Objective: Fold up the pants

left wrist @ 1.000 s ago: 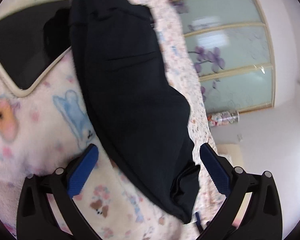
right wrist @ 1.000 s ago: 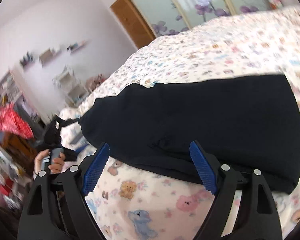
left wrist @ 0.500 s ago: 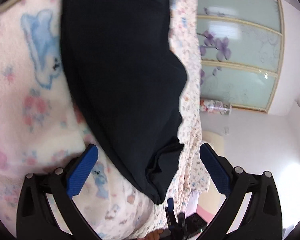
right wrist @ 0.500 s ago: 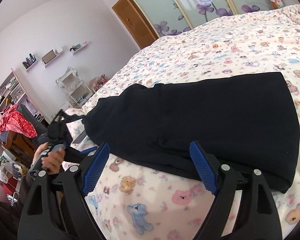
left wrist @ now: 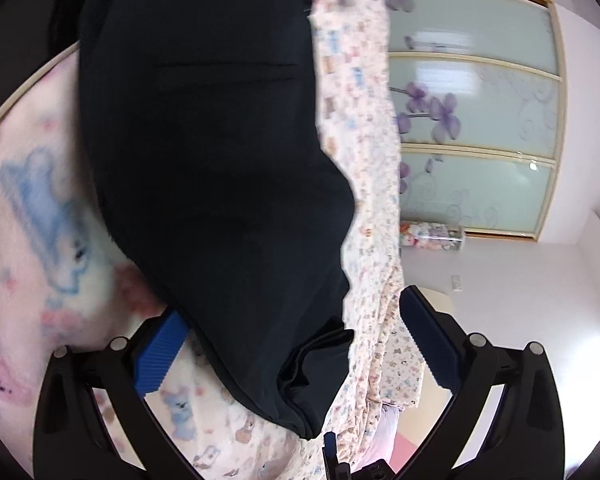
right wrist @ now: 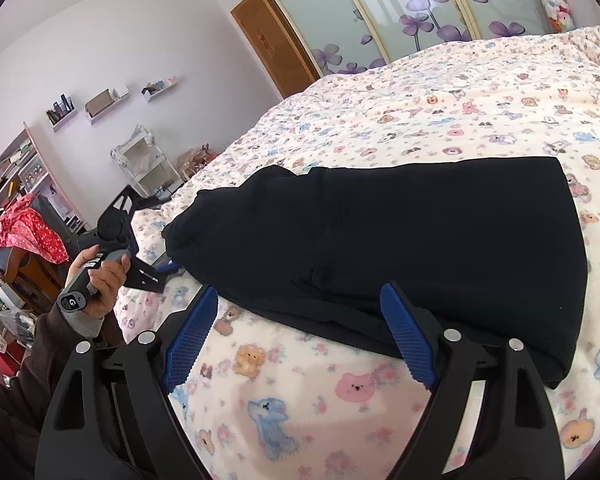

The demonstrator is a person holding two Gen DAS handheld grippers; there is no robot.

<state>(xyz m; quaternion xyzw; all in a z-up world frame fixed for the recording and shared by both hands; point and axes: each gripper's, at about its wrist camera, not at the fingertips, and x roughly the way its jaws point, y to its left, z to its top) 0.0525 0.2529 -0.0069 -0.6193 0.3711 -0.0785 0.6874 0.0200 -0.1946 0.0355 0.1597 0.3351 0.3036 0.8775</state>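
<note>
On the bed, the pants [right wrist: 400, 248] are laid out flat as a dark, elongated bundle across the blanket [right wrist: 440, 92], which carries an animal print. At least one lengthwise fold is judged to be done already, since layered edges are seen stacked along the near side in the right wrist view.

The right gripper [right wrist: 296, 336] is held low over the blanket with its jaws spread wide. Nothing is clamped between them; the near edge of the pants is seen just beyond the blue pads [right wrist: 188, 332]. This placement is judged to be a staging position for taking hold of that layered edge.

The left gripper [left wrist: 292, 352] is likewise seen with its jaws well apart and nothing gripped. One end of the pants is framed between the jaws in the left wrist view, with the cloth running away from the camera and a welt pocket line visible further up. In the right wrist view the same tool is seen beside that end of the garment, carried by the left hand [right wrist: 104, 276], and it appears not to touch the cloth.

Both tools are thus found positioned at separate points of the garment, presumably so that the next fold can be lifted evenly. Whether any pad rests on fabric cannot be told with certainty.
</note>
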